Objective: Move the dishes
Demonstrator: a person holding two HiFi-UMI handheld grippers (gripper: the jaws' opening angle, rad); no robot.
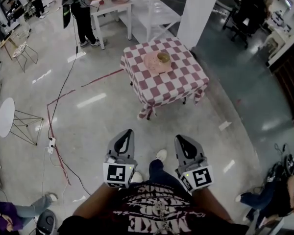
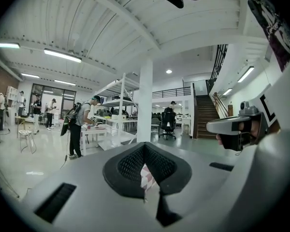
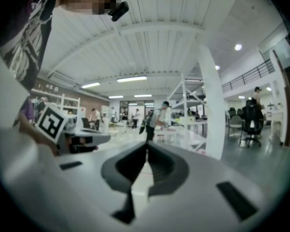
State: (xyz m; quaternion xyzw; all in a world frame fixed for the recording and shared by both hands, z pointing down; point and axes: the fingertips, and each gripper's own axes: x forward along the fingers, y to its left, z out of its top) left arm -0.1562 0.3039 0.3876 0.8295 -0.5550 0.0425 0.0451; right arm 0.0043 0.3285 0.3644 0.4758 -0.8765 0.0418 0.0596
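Both tools hang at the bottom of the frame, the left gripper (image 1: 127, 133) and right gripper (image 1: 182, 140) each with jaws pressed together, empty. Well ahead, at upper centre, a pink plate (image 1: 154, 63) with a small bowl (image 1: 163, 57) at its upper-right edge lies on the checked-cloth table (image 1: 179, 84), near a white pillar (image 1: 198, 13).

Tablecloth (image 1: 179, 84) checked red-and-white, plate (image 1: 151, 65) pink, bowl (image 1: 163, 57) tan, left gripper (image 1: 129, 131) and right gripper (image 1: 179, 138) grey, markers (image 1: 117, 173) black-and-white, floor (image 1: 98, 116) pale grey.
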